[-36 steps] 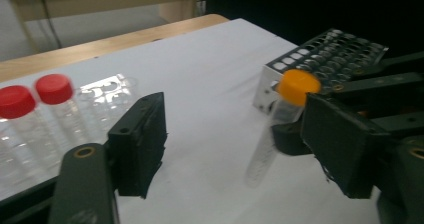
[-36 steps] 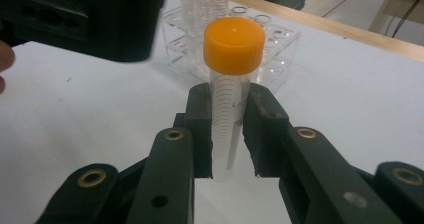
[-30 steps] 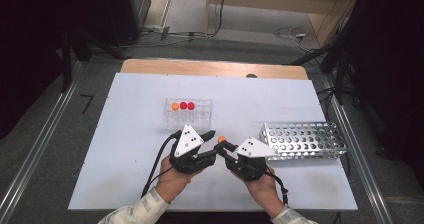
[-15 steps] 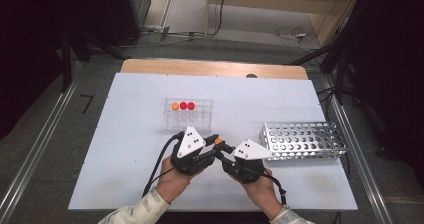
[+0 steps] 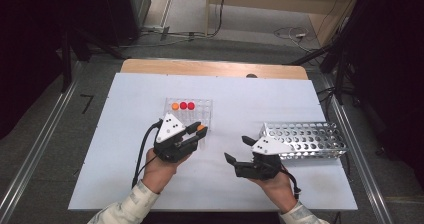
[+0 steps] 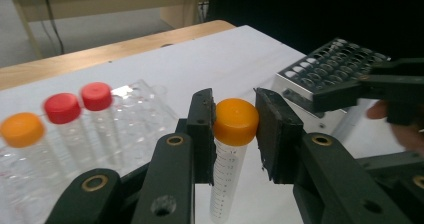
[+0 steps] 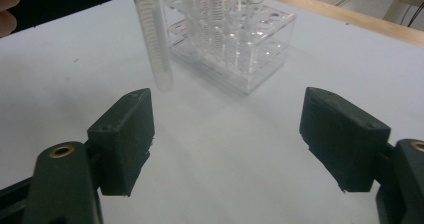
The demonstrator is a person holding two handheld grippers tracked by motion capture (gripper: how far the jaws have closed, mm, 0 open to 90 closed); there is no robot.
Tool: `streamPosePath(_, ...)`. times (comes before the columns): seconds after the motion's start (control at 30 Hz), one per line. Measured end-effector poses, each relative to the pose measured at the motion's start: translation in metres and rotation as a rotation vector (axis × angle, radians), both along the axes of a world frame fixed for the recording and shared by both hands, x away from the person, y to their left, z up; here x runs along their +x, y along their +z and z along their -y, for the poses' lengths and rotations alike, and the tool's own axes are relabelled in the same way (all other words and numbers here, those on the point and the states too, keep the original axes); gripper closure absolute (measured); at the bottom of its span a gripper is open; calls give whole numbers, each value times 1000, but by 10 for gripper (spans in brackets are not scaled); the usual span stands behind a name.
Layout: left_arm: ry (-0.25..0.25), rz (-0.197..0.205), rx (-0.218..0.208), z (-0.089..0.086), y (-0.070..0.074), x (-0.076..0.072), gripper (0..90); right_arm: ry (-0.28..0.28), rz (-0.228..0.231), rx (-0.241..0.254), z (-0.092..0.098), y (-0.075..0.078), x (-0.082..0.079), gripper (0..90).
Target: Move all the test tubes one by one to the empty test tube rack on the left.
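Observation:
My left gripper [image 5: 198, 132] is shut on the orange cap of a clear graduated tube [image 6: 234, 121], and its jaws have just closed on that cap. The tube [image 7: 153, 44] hangs upright above the table, just in front of a clear plastic rack [image 5: 200, 108]. That rack [image 6: 135, 115] holds one orange-capped and two red-capped tubes in its back row. My right gripper [image 5: 236, 149] stands to the right, apart from the tube; its jaws have just been opening. They stand wide in the right gripper view [image 7: 227, 134] with nothing between them.
A perforated metal rack [image 5: 306, 139] lies at the right, just behind my right hand. The white table top [image 5: 125, 134] has a wooden strip [image 5: 210, 68] along its far edge. Cables trail from both grippers toward the near edge.
The two grippers met at the tube before. My right gripper has let go, opened wide and drawn back to the right. My left gripper has carried the tube slightly left, toward the clear rack.

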State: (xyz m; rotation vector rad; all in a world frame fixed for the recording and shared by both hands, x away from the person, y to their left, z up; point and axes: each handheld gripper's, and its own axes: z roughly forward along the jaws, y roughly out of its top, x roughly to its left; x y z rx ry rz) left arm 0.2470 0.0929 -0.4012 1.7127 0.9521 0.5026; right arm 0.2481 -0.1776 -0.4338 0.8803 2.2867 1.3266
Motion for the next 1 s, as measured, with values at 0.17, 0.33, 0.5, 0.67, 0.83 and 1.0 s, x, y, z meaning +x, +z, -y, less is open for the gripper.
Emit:
streamPosePath(0.17, 48, 0, 1, -14, 2, 6, 704, -23, -1, 33, 24, 4, -2, 192)
streamPosePath(0.33, 100, 11, -6, -31, 9, 12, 704, -65, 0, 31, 44, 5, -8, 190)
streamPosePath(0.5, 164, 31, -22, -50, 20, 20, 704, -108, -7, 27, 61, 2, -9, 191)
streamPosePath(0.67, 218, 47, -2, -62, 30, 30, 704, -141, -11, 32, 70, 2, -8, 194)
streamPosePath(0.83, 256, 40, 3, -70, 31, 41, 704, -146, -12, 30, 70, 1, -8, 197)
streamPosePath(1.0, 274, 36, 5, -73, 30, 47, 704, -151, -14, 31, 71, 1, -7, 199)
